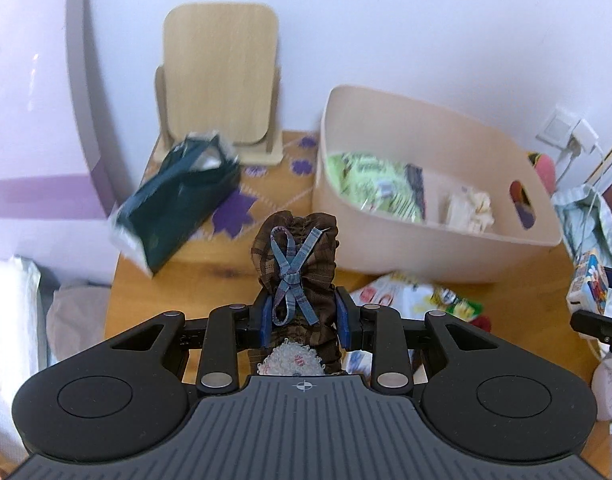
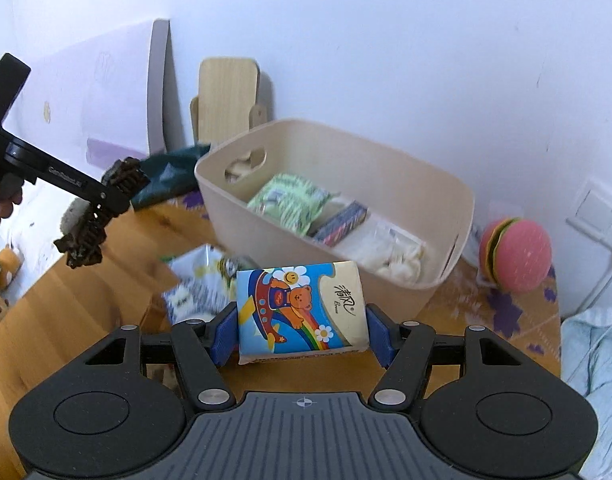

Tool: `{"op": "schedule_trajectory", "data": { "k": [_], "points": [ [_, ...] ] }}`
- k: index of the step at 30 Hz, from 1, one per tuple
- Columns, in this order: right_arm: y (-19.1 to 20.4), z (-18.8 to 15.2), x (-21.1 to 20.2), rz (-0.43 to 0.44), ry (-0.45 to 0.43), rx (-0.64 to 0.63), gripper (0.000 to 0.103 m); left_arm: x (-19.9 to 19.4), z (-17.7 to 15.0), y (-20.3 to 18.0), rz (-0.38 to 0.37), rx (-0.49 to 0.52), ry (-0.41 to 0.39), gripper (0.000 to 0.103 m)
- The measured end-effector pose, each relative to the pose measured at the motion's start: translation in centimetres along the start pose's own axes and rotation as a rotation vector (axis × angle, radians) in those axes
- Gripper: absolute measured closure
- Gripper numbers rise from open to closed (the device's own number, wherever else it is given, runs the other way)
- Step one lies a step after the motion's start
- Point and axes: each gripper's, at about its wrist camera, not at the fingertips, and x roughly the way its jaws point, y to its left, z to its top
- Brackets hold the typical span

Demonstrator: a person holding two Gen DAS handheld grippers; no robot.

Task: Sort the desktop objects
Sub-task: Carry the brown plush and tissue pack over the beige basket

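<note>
**Desk:** What do you have of the surface and the room?

**Me:** I see a warm wooden surface against a white wall, with a purple-flowered mat under the far items. A beige plastic storage bin sits at two o'clock from my left camera; inside lie a green snack packet and a crumpled white bundle. At twelve o'clock a pale wooden stand-up panel leans at the wall, a dark green packet lying in front of it at ten o'clock.

**Desk:** The fingers?

**Me:** My left gripper is clamped on a brown plaid fabric scrunchie with a blue ribbon bow, lifted clear of the wood. My right gripper presses both blue pads against a blue cartoon-bear tissue pack, held in front of the bin at six o'clock from it.

**Desk:** Anything one camera catches alone?

**Me:** Only the right view shows a pink hamburger-shaped toy at three o'clock beside the bin, and my left tool from the side at nine o'clock with a hand on it. The left view alone shows the ribbon bow and a white printed snack bag lying on the wood just before the bin.
</note>
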Motion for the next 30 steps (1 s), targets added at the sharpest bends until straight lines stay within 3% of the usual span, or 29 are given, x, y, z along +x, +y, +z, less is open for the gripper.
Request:
{"op": "schedule_trajectory", "data": {
  "k": [11, 22, 30],
  "points": [
    [-1.7, 3.3, 0.3, -0.048, -0.063, -0.004, 0.041, 0.2, 5.0, -2.4, -0.062, 0.055, -0.078, 0.072],
    [-3.8, 5.5, 2.8, -0.11, -0.067, 0.058, 0.04, 2.3, 8.9, -5.3, -0.148, 0.049, -0.094, 0.072],
    [-5.6, 6.3, 6.0, -0.135, -0.035, 0.175, 0.041, 5.8, 10.0, -7.0, -0.105, 0.08, -0.111, 0.072]
  ]
}}
